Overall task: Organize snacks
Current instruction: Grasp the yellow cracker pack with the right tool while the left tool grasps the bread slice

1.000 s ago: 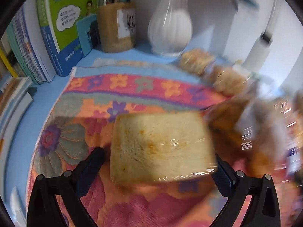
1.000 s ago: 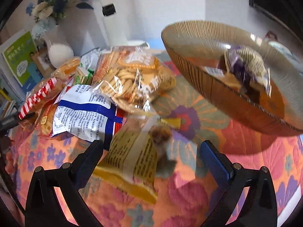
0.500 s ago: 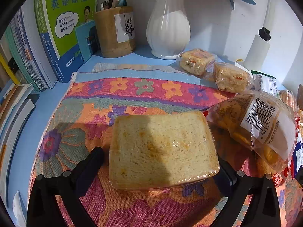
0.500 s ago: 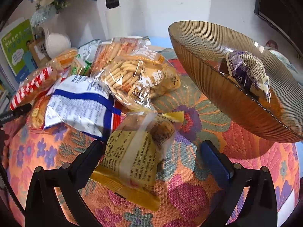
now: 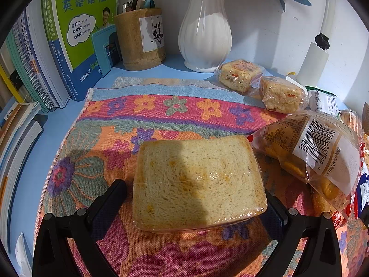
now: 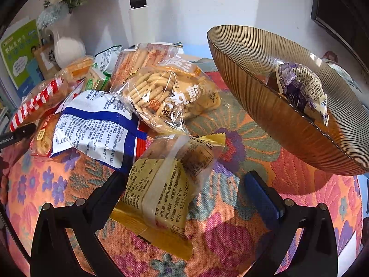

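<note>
A plastic-wrapped slice of sandwich bread [image 5: 198, 182] lies on the flowered cloth [image 5: 161, 115]. My left gripper [image 5: 196, 198] straddles it, open; a sliver of cloth shows beside the left finger, and the bread hides the right fingertip. In the right wrist view a yellow wrapped snack [image 6: 168, 184] lies on the cloth between the fingers of my open right gripper [image 6: 184, 180], close to the left finger and well clear of the right one. An amber ribbed bowl [image 6: 272, 113] stands to the right, with a purple-wrapped snack [image 6: 299, 85] inside.
Snack bags are piled behind: a cracker bag [image 6: 170, 92], a blue-white bag [image 6: 96, 124], a red-striped pack [image 6: 39, 101], a barcode bag [image 5: 309, 152] and two rice cakes [image 5: 260, 83]. A white vase [image 5: 205, 34], a pen cup [image 5: 140, 39] and books [image 5: 69, 39] line the wall.
The right gripper has moved closer to the yellow snack, which now looks larger and sharp between the fingers. The bags at the right of the left wrist view were blurred and are now still.
</note>
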Demonstrator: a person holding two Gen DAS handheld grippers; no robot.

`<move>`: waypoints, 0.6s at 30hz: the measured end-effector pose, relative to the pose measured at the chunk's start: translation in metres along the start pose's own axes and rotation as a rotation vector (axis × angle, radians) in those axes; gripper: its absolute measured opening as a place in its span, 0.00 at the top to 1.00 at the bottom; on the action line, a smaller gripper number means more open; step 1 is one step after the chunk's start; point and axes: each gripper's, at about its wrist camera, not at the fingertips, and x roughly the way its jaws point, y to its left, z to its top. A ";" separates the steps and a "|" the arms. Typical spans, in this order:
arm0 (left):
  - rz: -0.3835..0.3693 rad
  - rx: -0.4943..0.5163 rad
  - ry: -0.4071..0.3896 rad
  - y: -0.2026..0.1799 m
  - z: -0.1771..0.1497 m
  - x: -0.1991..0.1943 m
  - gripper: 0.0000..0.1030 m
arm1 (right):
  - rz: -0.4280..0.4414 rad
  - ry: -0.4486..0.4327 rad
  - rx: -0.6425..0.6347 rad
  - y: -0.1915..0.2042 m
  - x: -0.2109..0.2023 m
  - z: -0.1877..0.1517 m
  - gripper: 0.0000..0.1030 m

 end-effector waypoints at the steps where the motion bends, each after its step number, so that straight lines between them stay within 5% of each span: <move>1: 0.000 0.000 0.000 -0.001 -0.001 0.000 0.00 | 0.000 0.000 0.000 0.000 0.000 0.000 0.00; 18: 0.000 0.000 -0.002 0.000 0.000 0.000 0.00 | 0.000 0.010 -0.007 0.000 0.001 0.001 0.00</move>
